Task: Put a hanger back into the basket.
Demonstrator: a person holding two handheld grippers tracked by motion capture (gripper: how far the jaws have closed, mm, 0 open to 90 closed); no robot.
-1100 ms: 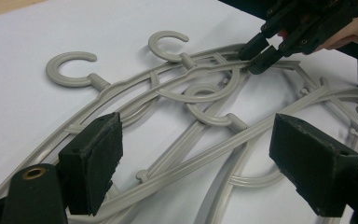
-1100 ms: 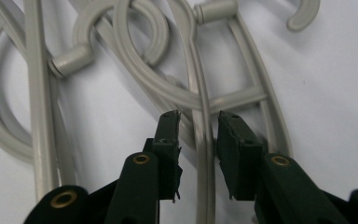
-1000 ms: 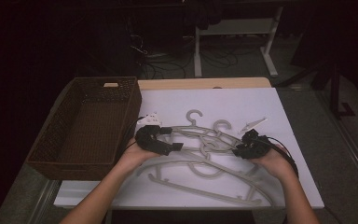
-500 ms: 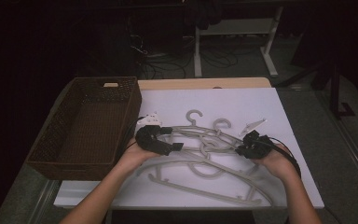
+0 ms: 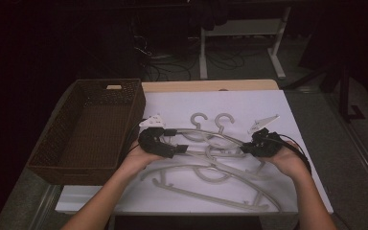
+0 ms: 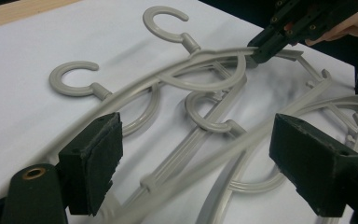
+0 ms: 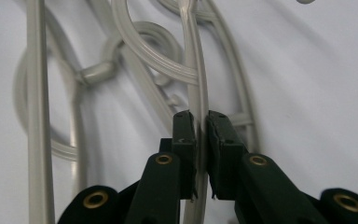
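Right gripper (image 7: 200,140) is clamped tight on the arm of the top hanger (image 5: 206,136), near its right end. Left gripper (image 6: 196,163) has its jaws spread wide, straddling the same hanger's left arm, not gripping yet. The hanger lies on the white table (image 5: 268,103) in a tangle of other hangers (image 5: 211,184), right of the wicker basket (image 5: 91,127). Advice: close the left squarely on that one arm only, no neighbouring bar between the pads. Then lift both ends level so the hook comes free of the pile before swinging to the basket.
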